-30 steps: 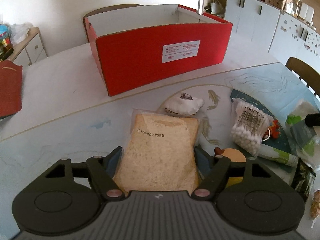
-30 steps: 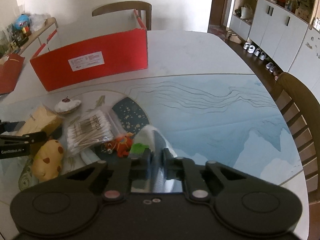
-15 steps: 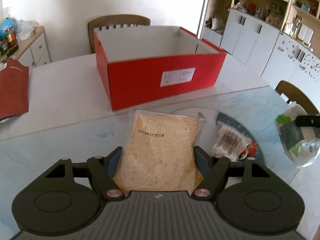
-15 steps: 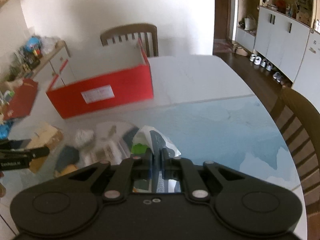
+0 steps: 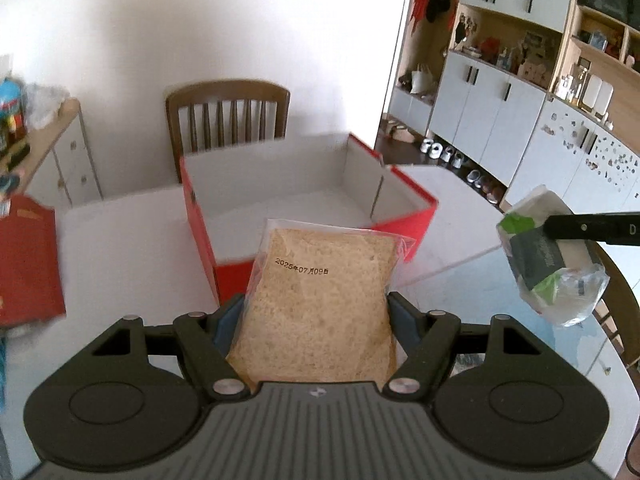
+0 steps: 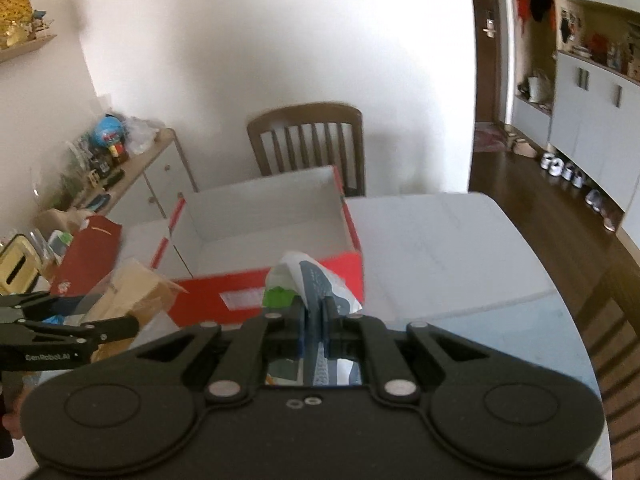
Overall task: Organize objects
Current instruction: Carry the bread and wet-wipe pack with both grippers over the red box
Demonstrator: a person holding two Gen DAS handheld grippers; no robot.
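Observation:
My left gripper (image 5: 316, 312) is shut on a clear bag of sliced bread (image 5: 320, 300) and holds it in the air in front of the open red box (image 5: 280, 196). The box is white inside and looks empty. My right gripper (image 6: 316, 312) is shut on a white, green and grey plastic packet (image 6: 308, 276), also raised, just in front of the red box (image 6: 260, 216). The packet also shows at the right of the left wrist view (image 5: 548, 264). The bread and left gripper show at the left of the right wrist view (image 6: 128, 296).
A wooden chair (image 5: 228, 116) stands behind the box. A red bag (image 5: 24, 260) lies on the white table (image 5: 120, 248) to the left. A cluttered sideboard (image 6: 132, 168) is at the far left. Another chair (image 6: 612, 320) stands at the table's right edge.
Both grippers have risen from the table with their loads and moved towards the red box. The items left on the table have dropped out of view.

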